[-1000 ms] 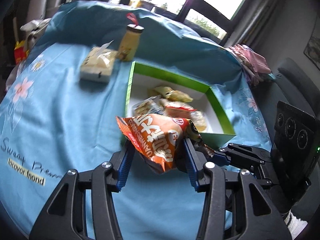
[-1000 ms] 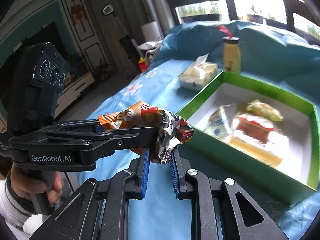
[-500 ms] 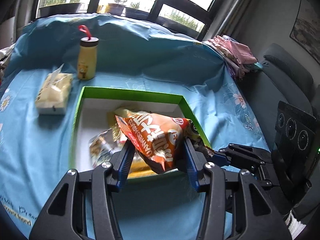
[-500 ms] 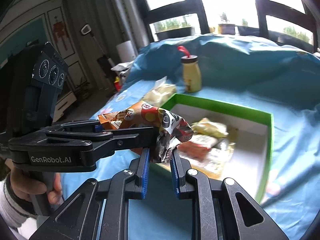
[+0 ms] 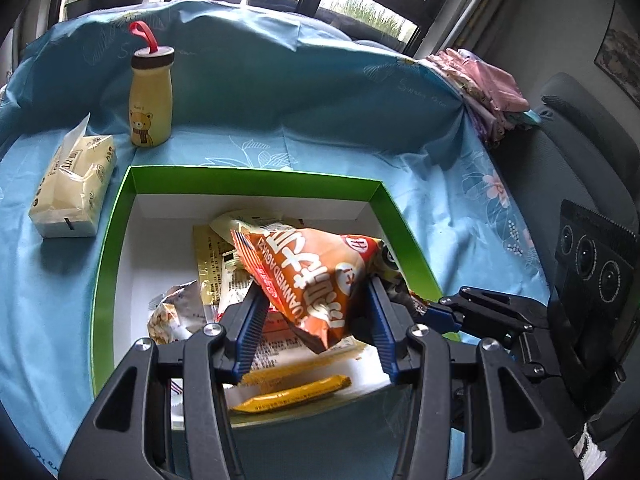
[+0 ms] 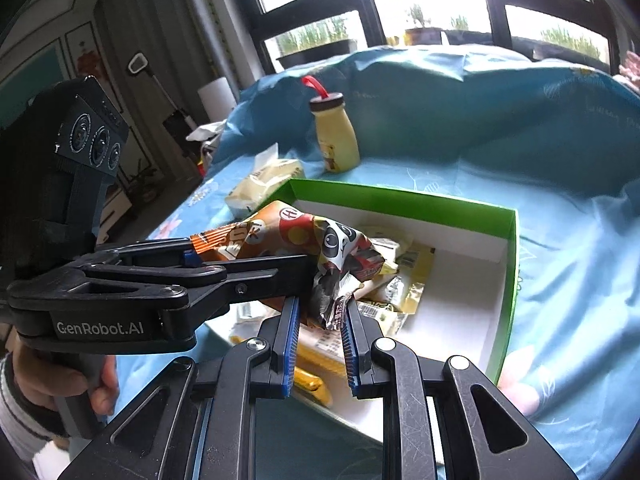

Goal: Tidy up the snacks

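— Item one?
— Orange snack bag (image 5: pixel 312 280), held in the air over the near part of the green box (image 5: pixel 256 178). Left gripper (image 5: pixel 316 320) closed on its body, blue pads pressing both sides; right gripper (image 6: pixel 320 320) pinched nearly shut on the bag's crumpled end, coming in from the right.

— And the box?
— Green walls, white floor, sitting on the blue floral cloth (image 5: pixel 360 128). Several snack packets (image 5: pixel 212 264) loose on the floor, mostly towards its near-left side; a yellow bar (image 5: pixel 292 394) lies by the near wall. The far-right corner of the floor is bare.

— Outside the box?
— Tissue pack (image 5: pixel 72 192) just beyond the left wall, on the cloth. Yellow bear bottle (image 5: pixel 150 100) with a red loop on its cap, upright past the far-left corner. Pink folded fabric (image 5: pixel 480 88) at the cloth's far-right edge — apart from everything else.

— Who's holding?
— A hand (image 6: pixel 60 388) in a striped sleeve grips the left handle.
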A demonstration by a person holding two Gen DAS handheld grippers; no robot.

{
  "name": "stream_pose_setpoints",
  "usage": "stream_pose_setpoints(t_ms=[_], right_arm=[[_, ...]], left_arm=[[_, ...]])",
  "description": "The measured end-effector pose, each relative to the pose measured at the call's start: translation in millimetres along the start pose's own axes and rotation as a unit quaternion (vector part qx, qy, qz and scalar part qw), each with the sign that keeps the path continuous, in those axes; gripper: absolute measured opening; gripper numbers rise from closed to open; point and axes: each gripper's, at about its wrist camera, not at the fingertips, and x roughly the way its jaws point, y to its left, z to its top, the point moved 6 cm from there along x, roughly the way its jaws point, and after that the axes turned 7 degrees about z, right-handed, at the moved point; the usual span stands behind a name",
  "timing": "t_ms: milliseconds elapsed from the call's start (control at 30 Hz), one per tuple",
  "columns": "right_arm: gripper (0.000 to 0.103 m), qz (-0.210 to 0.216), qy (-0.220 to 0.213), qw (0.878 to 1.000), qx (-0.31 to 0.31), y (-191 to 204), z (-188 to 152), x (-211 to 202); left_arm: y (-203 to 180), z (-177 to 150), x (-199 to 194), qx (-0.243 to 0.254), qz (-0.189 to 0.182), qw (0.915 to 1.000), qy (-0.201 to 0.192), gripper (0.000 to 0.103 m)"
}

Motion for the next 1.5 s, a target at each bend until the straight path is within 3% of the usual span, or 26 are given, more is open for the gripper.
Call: stream_pose_setpoints(t_ms=[300,467,533,600,667,767,900,967,1167,1267,1333,1433,1500], right_arm=[[0.022,-0.003,0.018,1.0,0.011,-11,-6,16],[0.022,-0.008,0.027,1.0,0.014,-12,-7,19],[0.022,-0.012,0.03,0.999,0.016,-13,-7,19],[0.022,-0.017,0.031,0.999,0.024,-14,-7,18],[0.024,-0.02,0.028,0.999,0.031,-15,-7,14],[0.038,-0.041,0.025,0.998,0.036,-16,-8,4],[0.063,-0.069,0.012,0.997,0.034,-12,-5,-17],[0.067,-0.08,0.009,0.996,0.033,-8,-4,-27],[0.069,-0.084,0.0,0.996,0.031,4,-4,-48],[0.069,-0.081,-0.003,0.996,0.028,13,-5,-55],[0.069,-0.08,-0.005,0.997,0.025,20,-6,-59],[0.069,-0.08,-0.006,0.996,0.022,28,-6,-61],[0.069,-0.081,-0.003,0.997,0.02,31,-7,-62]], left_arm=[[6,-3,17,0.0,0.009,0.9998,0.016,0.048],[6,-3,21,-0.003,0.011,0.9997,0.022,0.054],[9,-3,22,-0.004,0.022,0.9995,0.024,0.078],[12,-3,20,-0.013,0.032,0.9991,0.024,0.094],[15,-4,15,-0.022,0.03,0.999,0.023,0.097],[18,-3,3,-0.026,0.05,0.9983,0.018,0.103],[24,1,-24,-0.04,0.065,0.997,-0.007,0.103],[26,1,-36,-0.049,0.074,0.9959,-0.012,0.103],[23,0,-80,-0.042,0.106,0.9923,-0.048,0.103],[16,-4,-93,-0.044,0.09,0.9938,-0.049,0.103],[12,-9,-98,-0.049,0.084,0.9946,-0.037,0.103],[10,-20,-98,-0.05,0.107,0.993,0.007,0.103],[8,-27,-98,-0.054,0.09,0.9944,0.015,0.103]])
